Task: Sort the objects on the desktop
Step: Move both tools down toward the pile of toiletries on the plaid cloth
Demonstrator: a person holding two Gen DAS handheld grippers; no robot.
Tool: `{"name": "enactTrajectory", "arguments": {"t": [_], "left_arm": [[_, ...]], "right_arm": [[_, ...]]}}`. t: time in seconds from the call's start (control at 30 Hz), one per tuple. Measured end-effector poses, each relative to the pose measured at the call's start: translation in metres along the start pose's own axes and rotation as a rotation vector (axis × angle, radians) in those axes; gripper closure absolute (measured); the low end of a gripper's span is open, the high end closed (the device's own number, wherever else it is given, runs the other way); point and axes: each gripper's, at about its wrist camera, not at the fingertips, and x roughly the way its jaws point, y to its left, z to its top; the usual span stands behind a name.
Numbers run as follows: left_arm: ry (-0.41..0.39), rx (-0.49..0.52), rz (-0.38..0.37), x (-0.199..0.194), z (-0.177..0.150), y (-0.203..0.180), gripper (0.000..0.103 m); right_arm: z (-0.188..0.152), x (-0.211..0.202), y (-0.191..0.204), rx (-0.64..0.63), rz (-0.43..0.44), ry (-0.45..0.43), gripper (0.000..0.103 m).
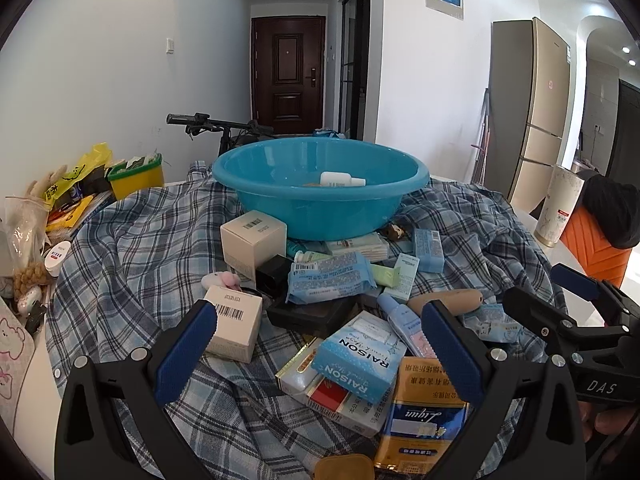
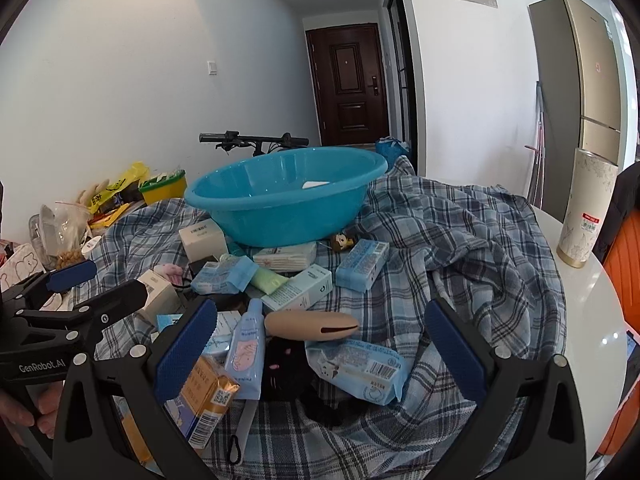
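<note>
We log the pile of small packaged objects at centre frame in both wrist views, spread over a blue-and-white plaid cloth (image 2: 460,240). Behind the pile, in the upper middle, stands a round turquoise plastic basin (image 1: 320,208); a white tube or bottle (image 1: 340,179) lies inside it.

In the left wrist view we see a pale blue carton printed RAISON (image 1: 356,360) at lower centre, resting on a white-and-red flat box (image 1: 320,392) and beside a gold-and-blue packet (image 1: 420,420). Two cream cardboard boxes with barcodes sit left of centre: one near the basin (image 1: 252,240), one lower (image 1: 234,328). A blue wet-wipe pack (image 1: 330,276) lies between them and the basin.

In the right wrist view a tan, rounded capsule-shaped case (image 2: 312,326) lies at centre, with a pale blue tube (image 2: 246,348) to its left and a light blue tissue pack with a barcode (image 2: 360,368) below it. A dark fuzzy item lies between the tube and the pack; we cannot identify it.

Left gripper (image 1: 320,348): jaws spread wide, nothing between them, above the RAISON carton. Right gripper (image 2: 320,352): jaws spread wide, empty, above the tan case.

A tall cream cylindrical canister (image 2: 586,216) stands at the right edge of the white table.
</note>
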Motion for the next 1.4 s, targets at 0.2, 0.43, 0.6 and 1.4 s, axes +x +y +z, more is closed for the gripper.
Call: {"name": "enactTrajectory", "arguments": {"t": [0.2, 0.43, 0.6, 1.4], "left_arm": [[0.037, 0.014, -0.013, 0.006, -0.015, -0.008, 0.0], [0.034, 0.055, -0.025, 0.005, -0.021, -0.023, 0.0], [0.055, 0.091, -0.007, 0.012, -0.024, -0.031, 0.0], [0.04, 0.19, -0.05, 0.022, -0.023, -0.033, 0.0]], "right_arm": [[-0.014, 0.002, -0.005, 0.015, -0.009, 0.038, 0.0], [-0.021, 0.003, -0.018, 0.051, -0.029, 0.045, 0.0], [-0.026, 0.005, -0.03, 0.089, -0.045, 0.055, 0.0], [-0.035, 0.011, -0.046, 0.126, -0.061, 0.086, 0.0]]}}
